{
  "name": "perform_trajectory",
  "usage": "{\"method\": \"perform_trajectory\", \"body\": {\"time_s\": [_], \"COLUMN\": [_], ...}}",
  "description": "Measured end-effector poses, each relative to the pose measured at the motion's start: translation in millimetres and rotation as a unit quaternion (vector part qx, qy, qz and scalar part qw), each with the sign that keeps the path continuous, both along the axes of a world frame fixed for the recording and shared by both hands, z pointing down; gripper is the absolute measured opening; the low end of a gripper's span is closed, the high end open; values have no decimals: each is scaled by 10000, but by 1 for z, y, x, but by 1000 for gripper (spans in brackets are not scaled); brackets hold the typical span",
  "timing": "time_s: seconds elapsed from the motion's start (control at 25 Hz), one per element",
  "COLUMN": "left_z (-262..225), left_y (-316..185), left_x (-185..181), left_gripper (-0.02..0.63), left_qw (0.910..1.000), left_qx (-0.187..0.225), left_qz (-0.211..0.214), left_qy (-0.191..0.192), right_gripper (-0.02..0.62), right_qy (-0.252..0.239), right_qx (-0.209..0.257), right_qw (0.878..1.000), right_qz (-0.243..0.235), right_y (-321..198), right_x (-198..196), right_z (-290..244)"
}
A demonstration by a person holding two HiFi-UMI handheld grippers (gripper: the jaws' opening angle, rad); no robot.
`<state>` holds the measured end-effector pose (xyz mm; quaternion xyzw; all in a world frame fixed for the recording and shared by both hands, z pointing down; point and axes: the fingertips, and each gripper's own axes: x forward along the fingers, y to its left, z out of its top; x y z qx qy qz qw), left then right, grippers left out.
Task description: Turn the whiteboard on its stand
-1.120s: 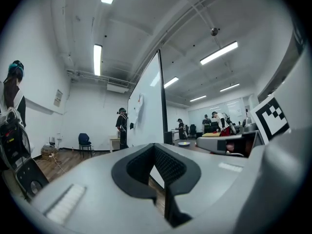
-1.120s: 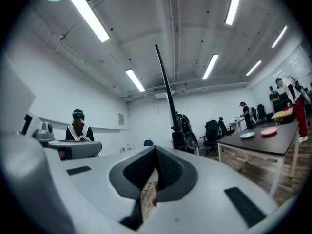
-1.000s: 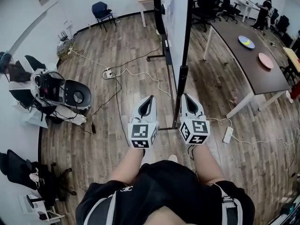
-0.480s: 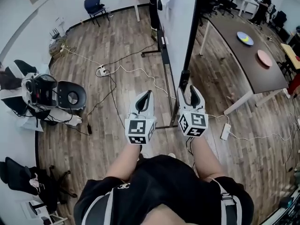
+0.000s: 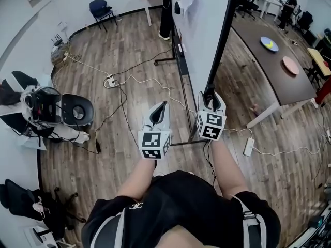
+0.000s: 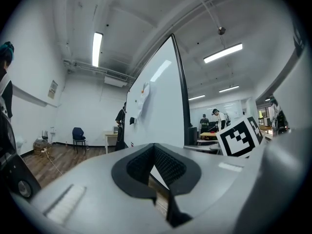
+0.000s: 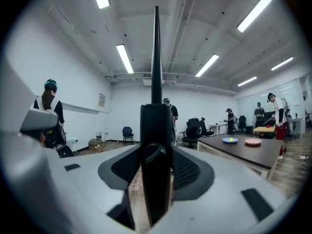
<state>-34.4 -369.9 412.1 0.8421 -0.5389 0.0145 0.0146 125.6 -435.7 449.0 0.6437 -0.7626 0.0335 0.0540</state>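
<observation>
Between opening right tool (image 5: pixel 209 98) jaws, whiteboard (image 5: pixel 201 25)

The whiteboard (image 5: pixel 199 19) stands upright on the wooden floor (image 5: pixel 129 45), seen nearly edge-on. Its face is white and black-framed, and its black side post (image 5: pixel 222 35) rises steeply.

I stand on a wood-plank floor (image 5: pixel 129 133). Items directly on it:
- the whiteboard stand's foot bar (image 5: pixel 166 61), ahead of me;
- a white cable (image 5: pixel 135 77) running to a power strip (image 5: pixel 109 79);
- a second power strip (image 5: pixel 249 148), at my right;
- a blue chair (image 5: pixel 99 7) by the far wall;
- a dark table (image 5: pixel 269 71) bearing two plates (image 5: pixel 269 44).
</observation>
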Motion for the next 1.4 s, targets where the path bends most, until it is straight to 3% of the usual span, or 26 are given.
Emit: {"method": "perform_trajectory", "body": {"time_s": [0.72,1.4], "left_z": [9,17], "left_y": [2,12], "left_x": [7,15], "left_gripper": [3,3], "left_qw": [9999,9997], "left_qx": [-110,-237], "left_qz": [-9,-85], "left_qy": [26,45], "right_gripper": [195,176], "right_qy": [72,200], "right_qx": [-189,-80], "right_qw": [9997,9997], "right_qz": [140,-128], "right_y": [0,2], "right_x": [4,1], "right_z": [0,1]}}
